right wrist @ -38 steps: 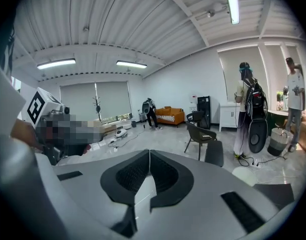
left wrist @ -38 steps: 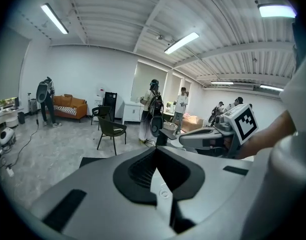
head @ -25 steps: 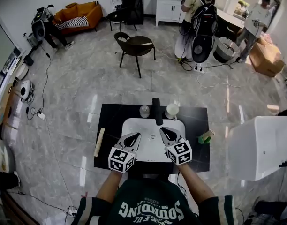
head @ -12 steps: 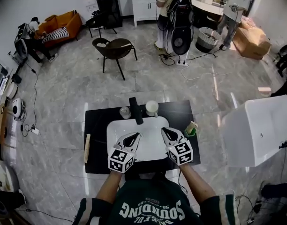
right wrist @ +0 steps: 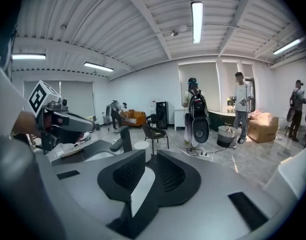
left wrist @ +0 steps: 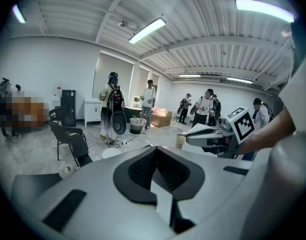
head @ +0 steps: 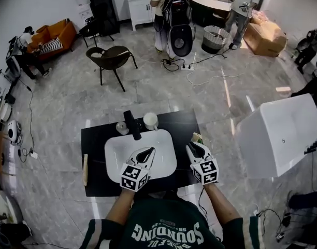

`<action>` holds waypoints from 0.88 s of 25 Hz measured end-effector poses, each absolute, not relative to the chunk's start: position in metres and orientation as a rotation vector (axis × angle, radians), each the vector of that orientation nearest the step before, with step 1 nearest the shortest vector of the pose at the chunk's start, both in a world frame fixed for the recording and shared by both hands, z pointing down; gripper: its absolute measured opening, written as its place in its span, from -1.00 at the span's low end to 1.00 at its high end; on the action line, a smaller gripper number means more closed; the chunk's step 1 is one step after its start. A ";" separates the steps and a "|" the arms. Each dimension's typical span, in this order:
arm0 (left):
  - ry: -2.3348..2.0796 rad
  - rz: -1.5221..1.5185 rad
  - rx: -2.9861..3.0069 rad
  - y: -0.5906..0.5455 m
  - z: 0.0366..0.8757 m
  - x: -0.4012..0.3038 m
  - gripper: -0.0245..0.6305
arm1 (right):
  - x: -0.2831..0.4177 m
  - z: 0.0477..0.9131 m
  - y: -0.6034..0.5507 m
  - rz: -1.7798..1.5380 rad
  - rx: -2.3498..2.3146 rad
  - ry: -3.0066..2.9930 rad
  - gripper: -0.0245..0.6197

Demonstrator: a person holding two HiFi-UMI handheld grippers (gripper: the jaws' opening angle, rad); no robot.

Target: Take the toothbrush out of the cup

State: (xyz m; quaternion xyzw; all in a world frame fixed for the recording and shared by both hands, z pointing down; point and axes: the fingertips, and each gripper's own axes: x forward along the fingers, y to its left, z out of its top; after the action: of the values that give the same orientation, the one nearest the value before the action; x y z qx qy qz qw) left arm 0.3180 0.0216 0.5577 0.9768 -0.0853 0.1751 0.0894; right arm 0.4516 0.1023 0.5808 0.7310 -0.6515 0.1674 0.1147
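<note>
Right hand-held gripper (head: 195, 148): jaws a little apart, they have just been opening, and I see nothing between them. The tips sit just beside the green cup (head: 198, 139).
Left hand-held gripper (head: 146, 154): jaws together, empty, above the white sink (head: 114, 162).
Toothbrush (head: 195, 135): stands in the green cup at the right edge of the counter (head: 96, 139). I judge it light, stiff and slick, so I'd pinch the handle above the rim.
Green cup: I make out only the toothbrush inside. It's probably light and could tip.
White cup (head: 150, 121): beside the faucet (head: 131, 124). I can't see what's in it.
</note>
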 end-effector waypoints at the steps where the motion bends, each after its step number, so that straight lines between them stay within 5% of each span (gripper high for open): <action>1: -0.249 0.524 2.906 0.024 0.558 0.322 -0.89 | 0.457 0.584 0.108 0.502 2.144 -1.899 -0.62; 15: -0.283 0.533 2.895 0.038 0.560 0.334 -0.89 | 0.519 0.616 0.130 0.586 2.086 -1.795 -0.27; 22: -0.361 0.529 2.881 0.026 0.562 0.320 -0.89 | 0.519 0.625 0.111 0.602 2.027 -1.824 -0.25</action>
State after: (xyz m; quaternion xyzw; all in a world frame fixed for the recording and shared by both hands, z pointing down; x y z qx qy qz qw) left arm 0.3200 0.0260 0.5623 0.9718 -0.1216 0.1784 0.0951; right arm 0.5194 0.1109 0.6251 0.7149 -0.6433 0.2122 0.1735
